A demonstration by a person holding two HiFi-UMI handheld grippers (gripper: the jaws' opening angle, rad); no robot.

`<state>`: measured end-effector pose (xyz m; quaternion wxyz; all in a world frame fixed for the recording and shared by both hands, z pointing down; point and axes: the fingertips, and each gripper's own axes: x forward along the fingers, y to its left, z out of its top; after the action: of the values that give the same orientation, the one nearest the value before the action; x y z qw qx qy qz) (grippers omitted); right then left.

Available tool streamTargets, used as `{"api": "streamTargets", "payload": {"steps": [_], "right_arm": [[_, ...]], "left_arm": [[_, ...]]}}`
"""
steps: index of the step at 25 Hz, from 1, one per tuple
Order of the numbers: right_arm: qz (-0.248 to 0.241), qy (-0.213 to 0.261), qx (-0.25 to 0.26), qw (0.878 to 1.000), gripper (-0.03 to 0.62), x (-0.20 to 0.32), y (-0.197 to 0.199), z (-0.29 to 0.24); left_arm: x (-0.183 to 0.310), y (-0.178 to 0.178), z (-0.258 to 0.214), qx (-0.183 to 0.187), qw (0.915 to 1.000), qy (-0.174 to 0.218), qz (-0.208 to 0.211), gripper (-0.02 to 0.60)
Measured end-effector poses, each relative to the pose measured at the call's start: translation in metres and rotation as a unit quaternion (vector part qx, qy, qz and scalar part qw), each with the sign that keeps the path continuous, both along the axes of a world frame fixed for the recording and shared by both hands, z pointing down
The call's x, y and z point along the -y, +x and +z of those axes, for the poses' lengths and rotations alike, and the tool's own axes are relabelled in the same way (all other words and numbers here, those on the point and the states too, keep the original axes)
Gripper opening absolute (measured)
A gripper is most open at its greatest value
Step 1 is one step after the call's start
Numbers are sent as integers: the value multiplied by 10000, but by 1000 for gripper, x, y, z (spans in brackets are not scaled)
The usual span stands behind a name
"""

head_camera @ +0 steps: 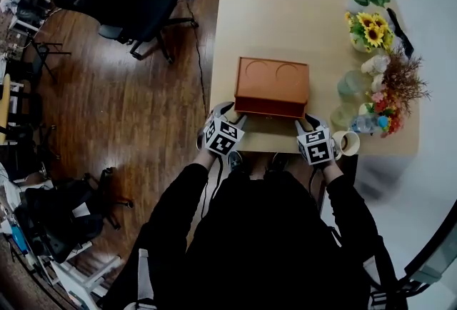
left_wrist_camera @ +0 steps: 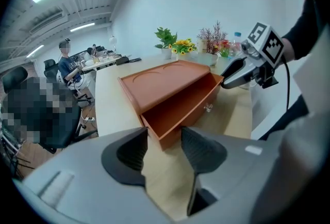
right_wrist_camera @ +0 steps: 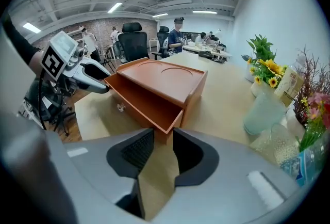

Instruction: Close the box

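Head view — box (head_camera: 272, 80) top, left gripper view — its open inside, knob (left_wrist_camera: 208, 108)

A: How is the orange-brown rectangular wooden box (head_camera: 272, 80) finished?
B: Smooth and matt paint is seen. The pale rectangular wood-look table (head_camera: 271, 8) is finished smooth; the dark wooden plank floor (head_camera: 136, 116) is polished glossy.

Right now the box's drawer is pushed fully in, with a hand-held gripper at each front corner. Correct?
No: the drawer stands pulled out of the box, as the left gripper view shows. The left hand-held gripper and the right hand-held gripper are at its front corners, as stated.
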<state>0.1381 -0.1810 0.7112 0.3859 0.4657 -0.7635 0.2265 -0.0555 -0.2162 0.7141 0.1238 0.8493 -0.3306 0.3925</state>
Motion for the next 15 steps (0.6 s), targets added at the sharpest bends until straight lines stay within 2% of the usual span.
{"api": "streamTargets", "payload": {"steps": [3, 5, 7, 9, 11, 13, 15], "right_arm": [[233, -62, 332, 9992, 135, 1, -1, -12], [676, 85, 950, 9931, 178, 5, -2, -40], [1144, 351, 1412, 9827, 178, 25, 4, -70], [1458, 473, 1361, 9788, 159, 59, 17, -80], [1663, 207, 1156, 9791, 148, 90, 29, -66], [1865, -369, 1158, 9749, 145, 107, 34, -42], [1934, -821, 1222, 9700, 102, 110, 31, -30]], "left_arm": [[-1, -1, -3, -145, 9997, -153, -108, 190], [-11, -11, -17, -593, 9955, -468, -572, 200], [-23, -18, -36, -1208, 9817, -868, -1187, 202], [-36, -7, -46, -1674, 9658, -1320, -1475, 202], [-48, 19, -41, -1832, 9582, -1704, -1388, 202], [-58, 45, -29, -1777, 9557, -1980, -1259, 202], [-62, 64, -17, -1613, 9562, -2121, -1216, 202]]}}
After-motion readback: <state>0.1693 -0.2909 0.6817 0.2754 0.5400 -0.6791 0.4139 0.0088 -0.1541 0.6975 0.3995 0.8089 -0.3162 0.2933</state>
